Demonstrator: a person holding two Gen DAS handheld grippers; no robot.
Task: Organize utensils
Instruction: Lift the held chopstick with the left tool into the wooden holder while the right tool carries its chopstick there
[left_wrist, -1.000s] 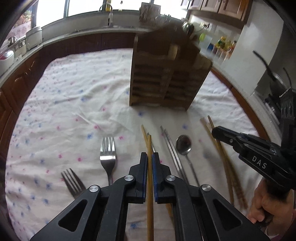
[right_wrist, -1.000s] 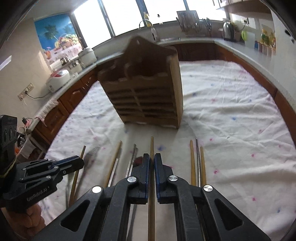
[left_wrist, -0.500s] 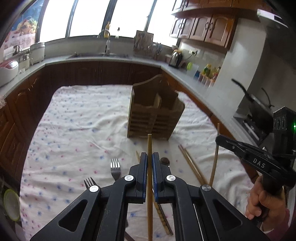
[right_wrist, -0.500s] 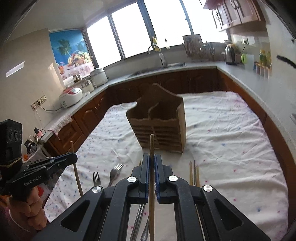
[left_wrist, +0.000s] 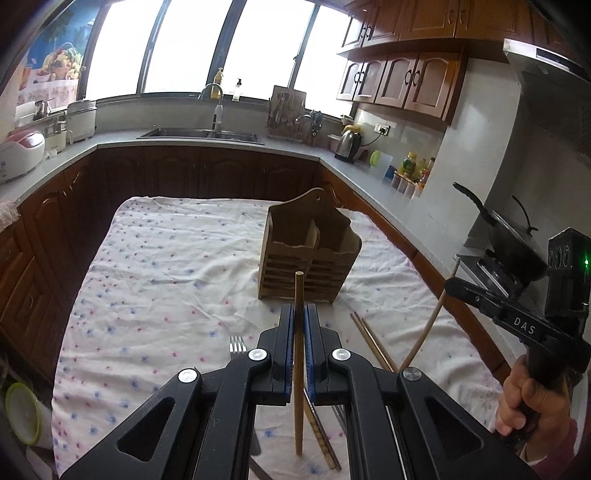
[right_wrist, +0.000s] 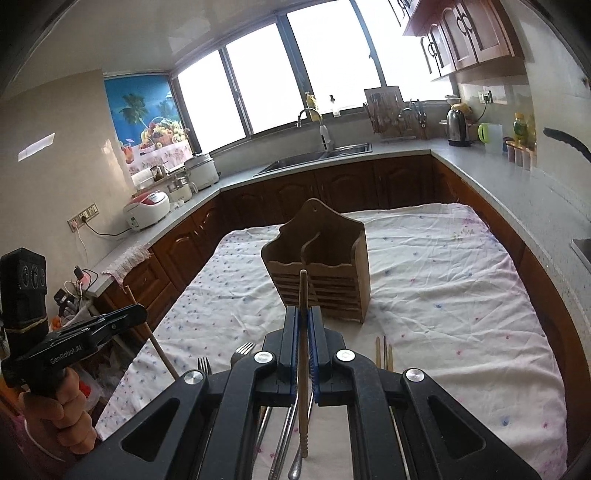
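Both chopsticks have been lifted clear of the bench (left_wrist: 155, 258), one clamped in the left claw (left_wrist: 300, 321), one in the right claw (right_wrist: 303, 325), ready for the wooden holder (left_wrist: 308, 258).

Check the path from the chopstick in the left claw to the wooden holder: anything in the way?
Nothing visible. The left claw holds its chopstick above the cloth, and only bare tablecloth lies before the wooden holder.

Wooden caddy (left_wrist: 308, 254) upright on cloth; 2 chopsticks (left_wrist: 298, 354) (right_wrist: 303, 354) pinched, forks (right_wrist: 243, 349) flat.
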